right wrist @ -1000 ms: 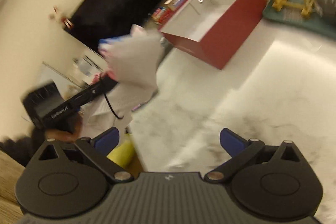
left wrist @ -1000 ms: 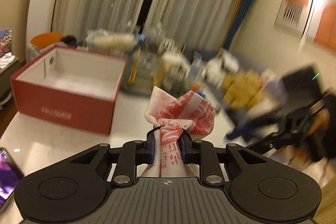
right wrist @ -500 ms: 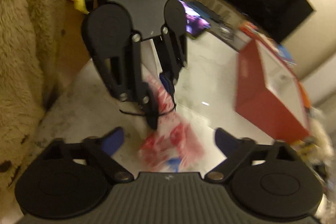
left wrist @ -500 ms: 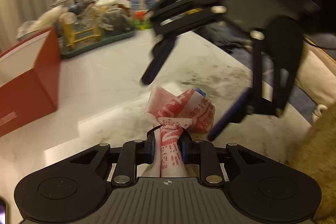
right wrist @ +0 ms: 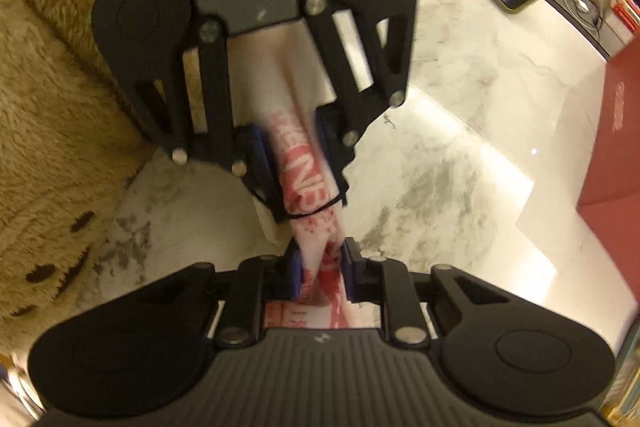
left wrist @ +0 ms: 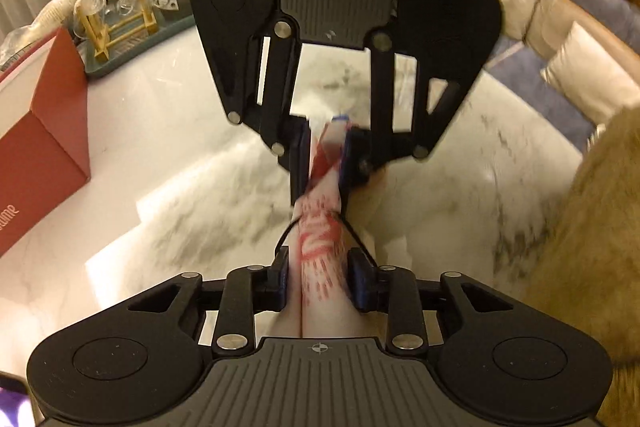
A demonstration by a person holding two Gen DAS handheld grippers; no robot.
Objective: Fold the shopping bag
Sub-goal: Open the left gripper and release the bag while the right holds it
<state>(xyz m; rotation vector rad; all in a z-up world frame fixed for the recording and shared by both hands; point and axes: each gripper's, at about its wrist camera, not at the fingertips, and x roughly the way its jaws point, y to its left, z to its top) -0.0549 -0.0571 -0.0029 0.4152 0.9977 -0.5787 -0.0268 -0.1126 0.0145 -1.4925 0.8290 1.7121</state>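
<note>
Two claws grip one rolled shopping bag (left wrist: 320, 251) above the marble bench (left wrist: 160, 155). The left claw (left wrist: 322, 273) has just been opening slightly, yet its pads appear to rest against the roll between them. The right claw (right wrist: 320, 275) has just been closing and now pinches the far end of the roll, narrow.

Relative to the left claw, the bag runs straight ahead from between its fingers into the opposing right claw (left wrist: 326, 151); a thin black band (right wrist: 316, 209) circles the roll between the two.

To do the handover well, the right claw's hold should be firm before the left claw lets go, and the roll kept taut so it does not unfurl.
</note>
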